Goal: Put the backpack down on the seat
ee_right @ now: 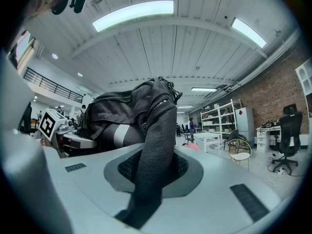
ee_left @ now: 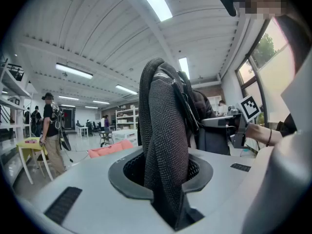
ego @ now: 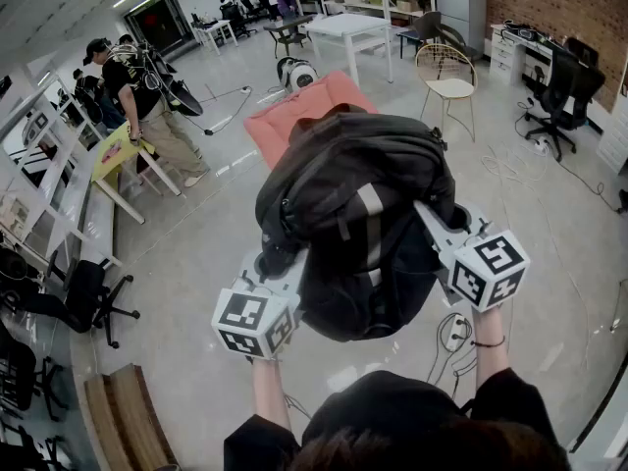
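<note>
Between the jaws of the left gripper [ee_left: 163,177] stands a black mesh shoulder strap [ee_left: 163,126], and the jaws are clenched on it from both sides. The right gripper [ee_right: 148,179] grasps the second strap [ee_right: 156,130] in the same way. Both straps run up into the black backpack [ego: 353,204], which is held in the air between the two grippers with its pale stripe turned upward (the head view shows this best).

The backpack is not yet on the seat [ego: 294,111], a salmon-pink cushion just beyond it. In the head view the backpack's far edge overlaps the seat's near edge, while the left gripper view shows the seat lying lower and farther off.

Bare grey floor [ego: 196,253] lies open to the left of the seat and under the backpack. To the right of the seat, a little apart, stands a wire chair [ego: 446,72], and a white table [ego: 348,27] stands behind the seat. Loose cables [ego: 446,334] lie on the floor near the right gripper. Well off to the left, a person [ego: 147,96] stands beside a yellow table [ego: 118,150], and a black office chair [ego: 83,297] stands at the left edge.
</note>
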`<state>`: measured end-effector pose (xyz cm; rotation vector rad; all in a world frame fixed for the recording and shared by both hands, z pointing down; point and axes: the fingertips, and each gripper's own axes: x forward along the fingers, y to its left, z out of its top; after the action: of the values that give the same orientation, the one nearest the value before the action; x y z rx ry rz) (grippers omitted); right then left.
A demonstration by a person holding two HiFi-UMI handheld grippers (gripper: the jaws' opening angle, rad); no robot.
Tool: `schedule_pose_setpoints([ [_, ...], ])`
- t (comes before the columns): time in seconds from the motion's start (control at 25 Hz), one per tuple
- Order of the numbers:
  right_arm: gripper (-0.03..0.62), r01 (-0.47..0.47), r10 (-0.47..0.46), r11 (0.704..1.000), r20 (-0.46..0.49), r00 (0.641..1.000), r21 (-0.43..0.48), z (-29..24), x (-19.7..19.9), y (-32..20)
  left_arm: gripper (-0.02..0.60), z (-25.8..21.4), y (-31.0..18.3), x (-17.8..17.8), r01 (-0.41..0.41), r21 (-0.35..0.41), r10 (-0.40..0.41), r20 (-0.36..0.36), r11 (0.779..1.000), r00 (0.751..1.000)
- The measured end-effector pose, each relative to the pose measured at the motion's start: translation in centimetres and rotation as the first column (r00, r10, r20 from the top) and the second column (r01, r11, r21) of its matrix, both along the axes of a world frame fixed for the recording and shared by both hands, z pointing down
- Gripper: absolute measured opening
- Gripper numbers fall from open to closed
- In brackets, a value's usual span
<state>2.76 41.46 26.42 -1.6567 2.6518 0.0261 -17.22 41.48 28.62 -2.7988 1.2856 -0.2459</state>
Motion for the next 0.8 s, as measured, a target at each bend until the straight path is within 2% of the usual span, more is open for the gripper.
schedule_pose_setpoints([
  [0.6,0.072,0.030,-0.028,0.997,0.033,0.999,-0.069,2.4,0.4,-2.4,0.115,2.5,-1.6,0.4,0.045,-0.058,-0.045,0.003,0.997,0.999],
  [0.8,0.072,0.053,-0.049,0.994,0.039,0.998,-0.100,3.9,2.0,-3.2,0.115,4.3,-1.7,1.9,0.079,-0.097,-0.079,-0.001,0.992,0.997],
])
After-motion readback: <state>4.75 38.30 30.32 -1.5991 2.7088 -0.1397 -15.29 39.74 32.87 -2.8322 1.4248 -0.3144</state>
